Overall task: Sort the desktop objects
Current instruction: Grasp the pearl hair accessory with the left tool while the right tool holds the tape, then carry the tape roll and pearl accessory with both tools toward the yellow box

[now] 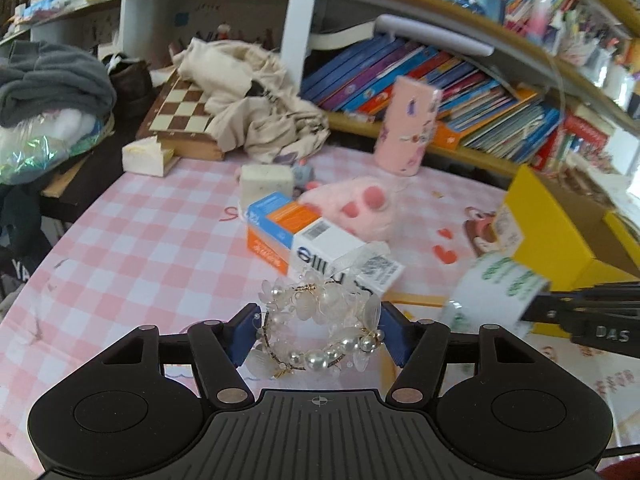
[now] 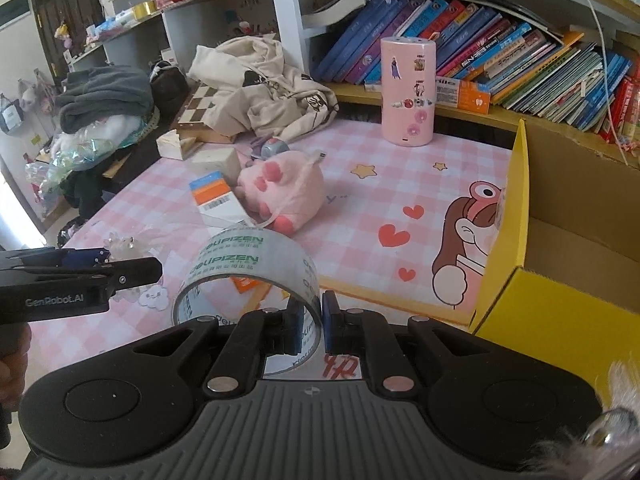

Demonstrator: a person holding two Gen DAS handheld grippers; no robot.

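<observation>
The left hand-held gripper [image 1: 318, 334] pinches a pearl-and-clear-petal beaded bracelet [image 1: 320, 326] between its two blue pads, one pad against each side of the ring. The bracelet is clear of the pink-and-white checked tabletop [image 1: 140, 240].

The right hand-held gripper [image 2: 311, 330] has its jaws pressed nearly together on the wall of a roll of clear packing tape with green lettering [image 2: 250, 280]; one pad sits inside the ring, the other outside. In the left wrist view the same tape roll [image 1: 494, 294] appears at the right, just beside the corner of an open yellow cardboard box [image 1: 560, 240], with the right hand-held gripper [image 1: 532, 308] entering from the right edge.

On the tabletop beyond the bracelet lies an orange, blue and white carton with a barcode [image 1: 308, 236]. A pink plush toy with darker pink paw pads [image 1: 356, 208] lies just behind it, touching the carton. A pale rectangular block [image 1: 266, 182] sits farther back, near the carton. A pink cylindrical container with stickers [image 1: 408, 128] stands upright near the bookshelf of coloured books [image 1: 460, 80]. A wooden chessboard [image 1: 180, 112] lies at the rear left, partly covered by a crumpled beige garment [image 1: 256, 96].

In the right wrist view the yellow box [image 2: 560, 248] stands open at the right, its brown interior visible.
</observation>
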